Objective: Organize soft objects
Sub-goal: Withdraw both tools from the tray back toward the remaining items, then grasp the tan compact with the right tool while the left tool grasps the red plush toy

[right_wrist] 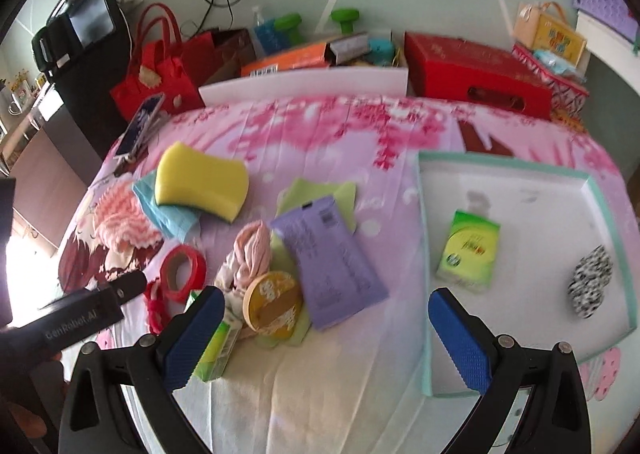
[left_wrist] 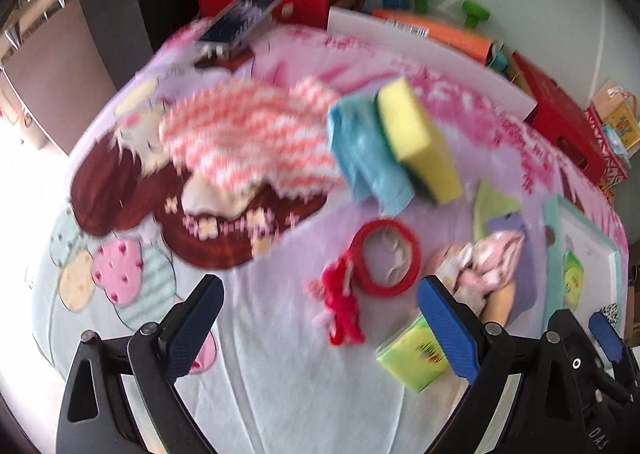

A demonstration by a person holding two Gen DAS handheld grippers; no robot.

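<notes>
A white tray with a teal rim (right_wrist: 424, 190) lies on the right of the bed and holds a green tissue pack (right_wrist: 470, 250) and a black-and-white fuzzy ball (right_wrist: 592, 280). A yellow sponge (right_wrist: 200, 180) lies on a blue cloth (right_wrist: 172, 214). A pink-and-white knit piece (left_wrist: 248, 134), a pink rag (right_wrist: 248, 250), a purple wipes pack (right_wrist: 328, 266), a green cloth (right_wrist: 320, 190) and a second green tissue pack (left_wrist: 412, 358) lie on the blanket. My left gripper (left_wrist: 320, 334) is open above the blanket. My right gripper (right_wrist: 320, 338) is open beside the tray's left edge.
A red tape roll (left_wrist: 386, 258) and a red tassel (left_wrist: 340, 314) lie near the middle. A round yellow tin (right_wrist: 272, 306) sits by the rag. A phone on a stand (right_wrist: 140, 126) is at the far left. Red bags and boxes (right_wrist: 476, 70) line the wall.
</notes>
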